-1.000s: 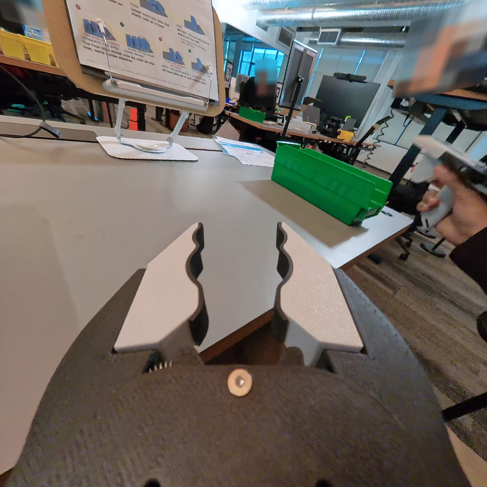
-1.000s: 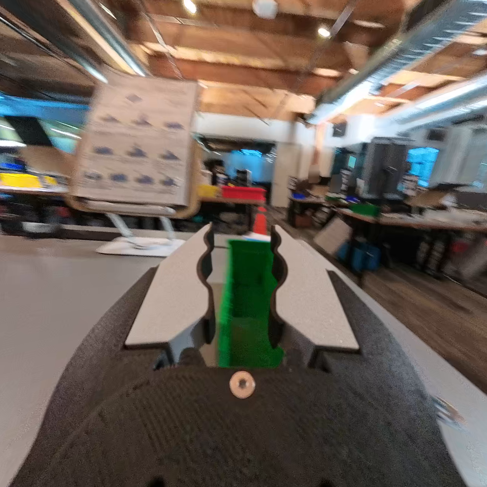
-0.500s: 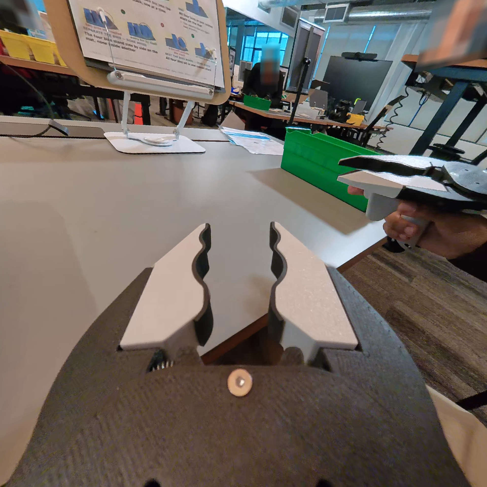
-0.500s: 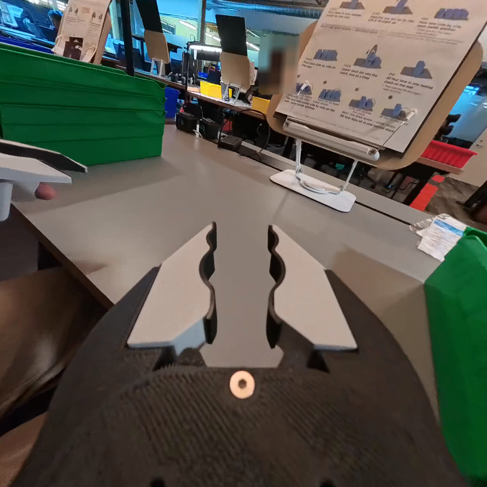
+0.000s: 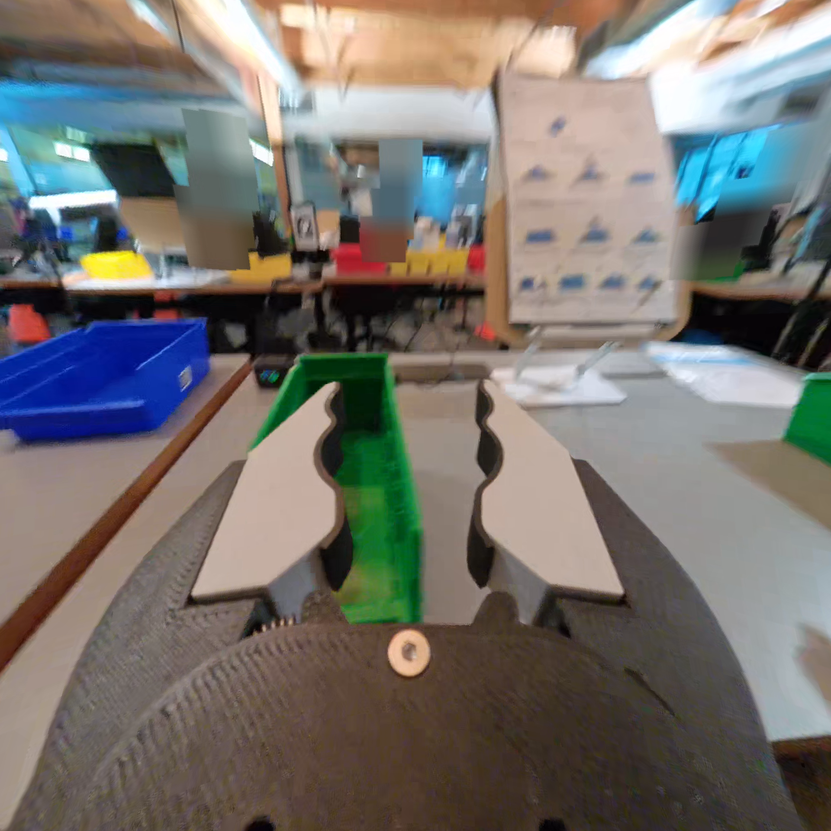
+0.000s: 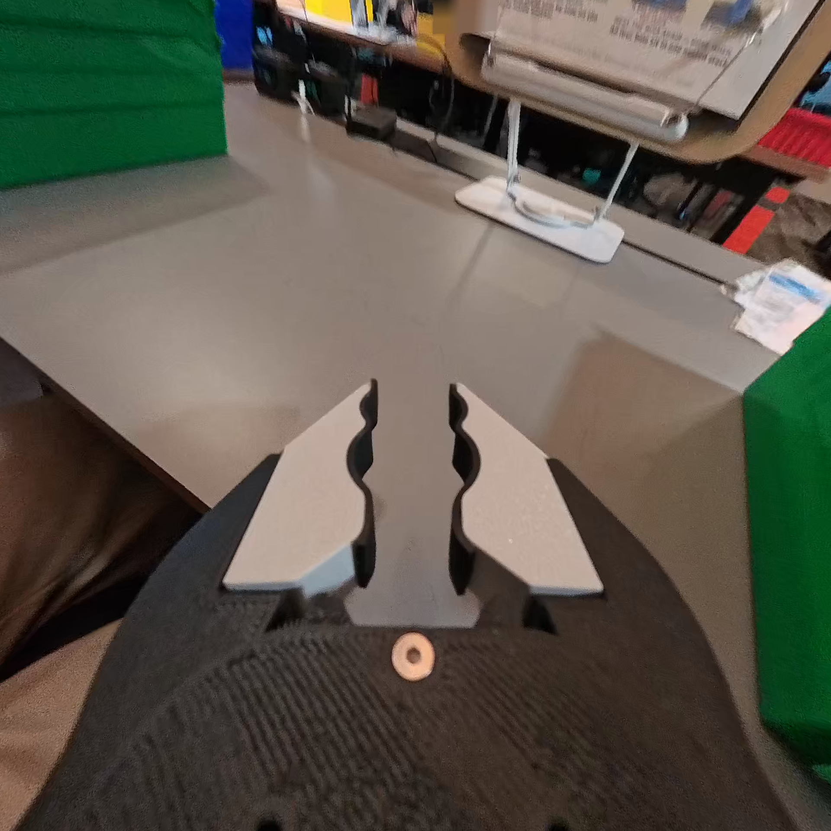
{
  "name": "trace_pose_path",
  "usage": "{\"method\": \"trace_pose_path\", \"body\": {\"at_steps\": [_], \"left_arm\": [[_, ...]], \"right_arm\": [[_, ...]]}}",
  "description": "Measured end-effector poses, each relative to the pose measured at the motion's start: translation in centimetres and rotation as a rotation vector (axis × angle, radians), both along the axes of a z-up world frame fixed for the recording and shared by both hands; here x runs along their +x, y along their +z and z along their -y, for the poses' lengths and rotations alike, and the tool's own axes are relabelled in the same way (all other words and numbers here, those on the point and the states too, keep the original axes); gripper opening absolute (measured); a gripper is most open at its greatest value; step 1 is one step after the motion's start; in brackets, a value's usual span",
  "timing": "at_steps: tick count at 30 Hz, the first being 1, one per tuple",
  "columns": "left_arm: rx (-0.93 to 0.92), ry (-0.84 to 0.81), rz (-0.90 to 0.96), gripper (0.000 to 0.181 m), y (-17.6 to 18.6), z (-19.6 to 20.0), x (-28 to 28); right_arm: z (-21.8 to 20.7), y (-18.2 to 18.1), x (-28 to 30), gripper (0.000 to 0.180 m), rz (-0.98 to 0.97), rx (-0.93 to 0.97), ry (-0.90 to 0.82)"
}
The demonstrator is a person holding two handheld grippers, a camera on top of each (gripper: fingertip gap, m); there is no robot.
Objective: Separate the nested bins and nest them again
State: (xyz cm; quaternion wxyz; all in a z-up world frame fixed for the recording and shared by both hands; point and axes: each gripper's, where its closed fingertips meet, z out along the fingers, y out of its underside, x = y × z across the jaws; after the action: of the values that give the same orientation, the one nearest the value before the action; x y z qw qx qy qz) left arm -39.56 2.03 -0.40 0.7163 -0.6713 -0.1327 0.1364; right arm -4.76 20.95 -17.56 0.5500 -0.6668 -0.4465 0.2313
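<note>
A: The left wrist view is smeared; the instruction sheet point(image 5: 584, 202) shows only vague blue shapes.
B: The left finger point(image 5: 288, 485) hides the narrow green bin's point(image 5: 382, 472) left wall.
A: Right wrist view cuts off two green bins: one at the left edge point(image 6: 103, 85), another at the right edge point(image 6: 791, 539)
B: Whether either is nested, I can't tell

bare grey table point(image 6: 314, 279) between green bin point(image 6: 103, 85) left, green bin point(image 6: 791, 494) right, stand point(image 6: 539, 220) behind

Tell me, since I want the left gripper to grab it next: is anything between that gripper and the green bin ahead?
Nothing visible. The left gripper is open, and the green bin lies right ahead, its right wall in the gap between the fingers.
</note>
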Motion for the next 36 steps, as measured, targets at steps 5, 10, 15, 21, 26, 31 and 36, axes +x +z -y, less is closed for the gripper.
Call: {"method": "trace_pose_path", "body": {"at_steps": [5, 10, 15, 21, 26, 31, 36], "left_arm": [[-0.224, 0.065, 0.106, 0.069, -3.3, 2.3, -6.4], [-0.538, -0.026, 0.228, 0.061, -10.2, 2.2, -7.1], [-0.502, 0.056, 0.151, 0.001, -9.9, 2.6, -9.0], [-0.269, 0.026, 0.277, 0.0, -8.2, 2.0, -9.4], [-0.156, 0.026, 0.337, 0.0, -7.3, 2.0, -9.4], [-0.086, 0.014, 0.428, 0.0, -7.6, 2.5, -10.1], [-0.029, 0.026, 0.449, 0.0, -7.6, 2.2, -9.9]], "right_arm": [[-0.5, -1.5, -0.1, 0.03, 0.051, -0.049, -0.019], [-0.7, -1.9, 0.0, 0.029, 0.069, -0.058, -0.031], [-0.7, -2.2, 0.1, 0.028, 0.084, -0.066, -0.031], [-0.7, -2.4, 0.2, 0.027, 0.09, -0.073, -0.031], [-0.7, -2.5, 0.2, 0.026, 0.095, -0.074, -0.032], [-0.7, -2.5, 0.1, 0.025, 0.098, -0.072, -0.031], [-0.6, -2.6, 0.1, 0.025, 0.105, -0.07, -0.03]]}}
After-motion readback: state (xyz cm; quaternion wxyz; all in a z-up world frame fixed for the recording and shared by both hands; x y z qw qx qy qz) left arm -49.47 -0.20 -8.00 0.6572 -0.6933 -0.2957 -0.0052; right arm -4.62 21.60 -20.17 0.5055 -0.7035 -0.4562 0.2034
